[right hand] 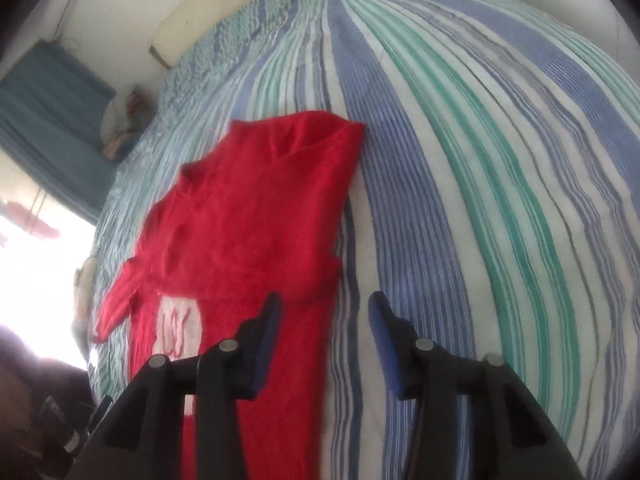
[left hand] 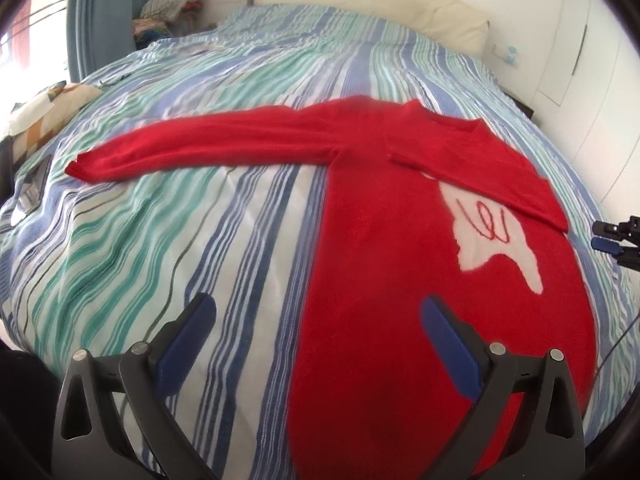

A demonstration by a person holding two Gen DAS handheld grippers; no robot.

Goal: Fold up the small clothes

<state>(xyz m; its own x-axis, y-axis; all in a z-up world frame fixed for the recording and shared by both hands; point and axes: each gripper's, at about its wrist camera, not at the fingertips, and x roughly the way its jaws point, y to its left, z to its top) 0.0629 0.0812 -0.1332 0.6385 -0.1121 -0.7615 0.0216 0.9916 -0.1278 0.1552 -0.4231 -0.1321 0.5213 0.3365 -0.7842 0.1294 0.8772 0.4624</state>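
Observation:
A red sweater (left hand: 400,280) with a white patch (left hand: 496,232) lies flat on the striped bed. Its left sleeve (left hand: 200,148) stretches out to the left; its right sleeve (left hand: 500,172) is folded across the chest. My left gripper (left hand: 320,312) is open and empty, hovering over the sweater's lower left edge. In the right wrist view the sweater (right hand: 248,220) lies left of centre. My right gripper (right hand: 324,312) is open and empty above the sweater's right edge. The right gripper also shows at the far right of the left wrist view (left hand: 616,240).
The striped blue, green and white bedspread (left hand: 200,260) covers the whole bed. A cream headboard (left hand: 380,4) and a pile of clothes (left hand: 176,4) are at the far end. A patterned cushion (left hand: 36,112) and dark items lie at the left edge. White cupboards (left hand: 592,60) stand to the right.

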